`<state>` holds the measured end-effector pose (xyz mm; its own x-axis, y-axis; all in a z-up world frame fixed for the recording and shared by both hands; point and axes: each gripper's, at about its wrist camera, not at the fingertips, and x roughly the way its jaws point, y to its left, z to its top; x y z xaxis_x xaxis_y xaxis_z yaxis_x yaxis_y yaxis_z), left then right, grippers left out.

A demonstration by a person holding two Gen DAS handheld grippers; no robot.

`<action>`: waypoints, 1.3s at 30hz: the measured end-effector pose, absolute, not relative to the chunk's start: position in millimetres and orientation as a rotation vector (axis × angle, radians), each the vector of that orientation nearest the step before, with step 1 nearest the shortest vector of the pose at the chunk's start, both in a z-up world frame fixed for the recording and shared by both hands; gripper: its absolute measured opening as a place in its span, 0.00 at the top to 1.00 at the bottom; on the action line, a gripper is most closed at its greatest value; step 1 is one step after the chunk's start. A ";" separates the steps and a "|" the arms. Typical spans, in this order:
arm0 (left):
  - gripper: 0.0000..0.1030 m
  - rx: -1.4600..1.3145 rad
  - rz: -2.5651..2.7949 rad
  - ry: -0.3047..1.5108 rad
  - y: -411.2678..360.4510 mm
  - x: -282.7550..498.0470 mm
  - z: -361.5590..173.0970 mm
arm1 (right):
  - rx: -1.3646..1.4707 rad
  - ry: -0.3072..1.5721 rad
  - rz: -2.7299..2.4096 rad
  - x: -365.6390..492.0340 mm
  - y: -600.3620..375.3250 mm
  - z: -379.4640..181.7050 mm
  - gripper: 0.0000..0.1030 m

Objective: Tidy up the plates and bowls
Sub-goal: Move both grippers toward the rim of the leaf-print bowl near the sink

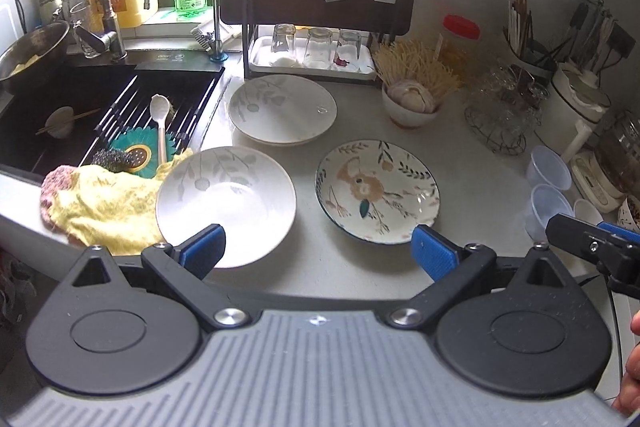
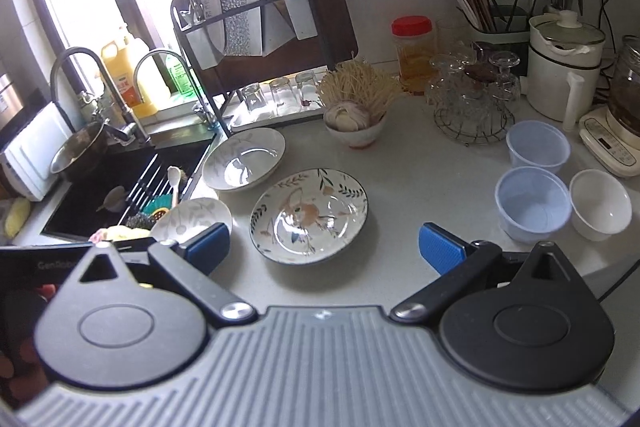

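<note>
Plates on grey counter, beside sink.
Floral plate right of near white plate; far white plate behind. Left gripper and right gripper both gape wide, empty, short of plates.

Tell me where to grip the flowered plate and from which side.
Pinch the near rim of the flowered plate, coming in low from the front with the right gripper, which is open. It lies flat and shallow, its raised edge is free, and nothing touches it.

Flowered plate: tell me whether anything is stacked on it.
No. The flowered plate lies bare on the counter, nothing on it.
</note>
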<state>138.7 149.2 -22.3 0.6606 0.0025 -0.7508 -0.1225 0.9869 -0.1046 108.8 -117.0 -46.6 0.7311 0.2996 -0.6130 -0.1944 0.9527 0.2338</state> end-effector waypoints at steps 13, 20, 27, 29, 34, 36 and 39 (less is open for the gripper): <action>0.02 -0.132 -0.032 0.936 251.5 226.6 -47.2 | 0.199 0.766 0.211 167.1 -28.8 -56.9 0.00; 0.02 -0.085 -0.073 0.984 299.7 257.1 -68.3 | 0.220 0.814 0.200 191.2 13.1 -65.9 0.05; 0.02 -0.029 -0.114 1.036 328.6 280.7 -93.3 | 0.238 0.913 0.182 211.6 40.6 -92.5 0.25; 0.02 -0.025 -0.131 1.046 334.5 285.8 -99.7 | 0.234 0.939 0.177 215.0 46.7 -101.2 0.25; 0.02 0.002 -0.175 1.091 345.0 298.7 -121.7 | 0.266 1.000 0.154 215.4 59.7 -129.5 0.36; 0.02 0.010 -0.197 1.108 347.7 302.0 -132.3 | 0.304 1.031 0.146 213.1 62.8 -141.8 0.41; 0.03 0.007 -0.222 1.127 350.5 305.6 -149.2 | 0.332 1.065 0.153 210.8 69.3 -158.2 0.47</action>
